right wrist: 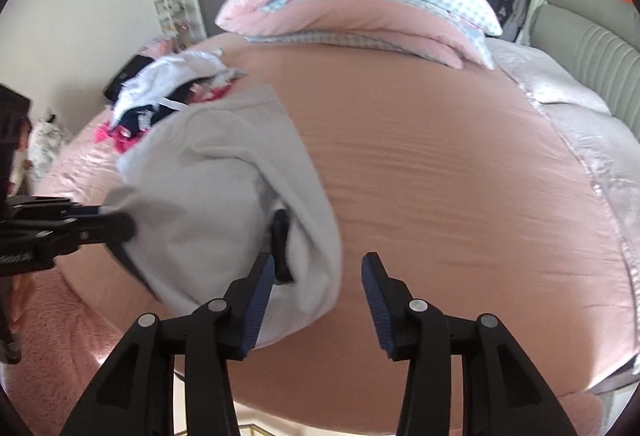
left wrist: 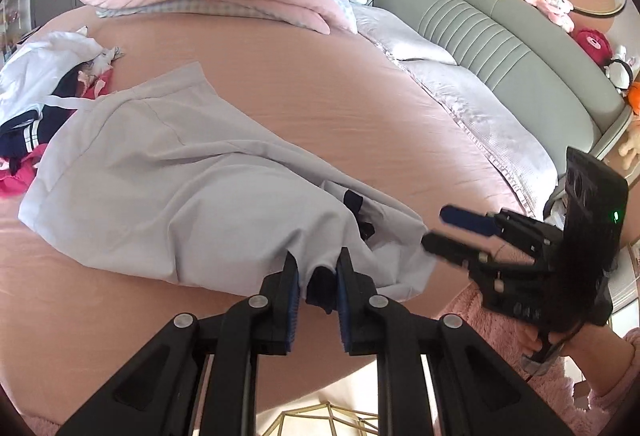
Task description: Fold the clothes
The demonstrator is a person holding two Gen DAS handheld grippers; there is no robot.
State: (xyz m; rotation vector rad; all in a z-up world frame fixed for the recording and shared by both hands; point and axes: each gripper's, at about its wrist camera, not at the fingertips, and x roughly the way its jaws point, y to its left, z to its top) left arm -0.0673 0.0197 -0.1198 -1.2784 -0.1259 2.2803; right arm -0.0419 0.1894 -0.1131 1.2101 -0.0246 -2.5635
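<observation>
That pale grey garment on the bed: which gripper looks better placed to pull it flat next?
Probably the left gripper: its jaws already pinch the pale grey garment at its near edge. The right gripper hangs open beside the cloth, holding nothing.

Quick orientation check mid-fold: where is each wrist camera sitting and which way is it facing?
Left wrist: on the left gripper at the bed's near edge, facing across the pink bed; its jaws pinch the pale garment; the right gripper and a sleeved wrist show at right.
Right wrist: on the right gripper, jaws open, facing the folded quilt; the left gripper shows at left.
Shared: garment, bed, quilt, clothes pile.
</observation>
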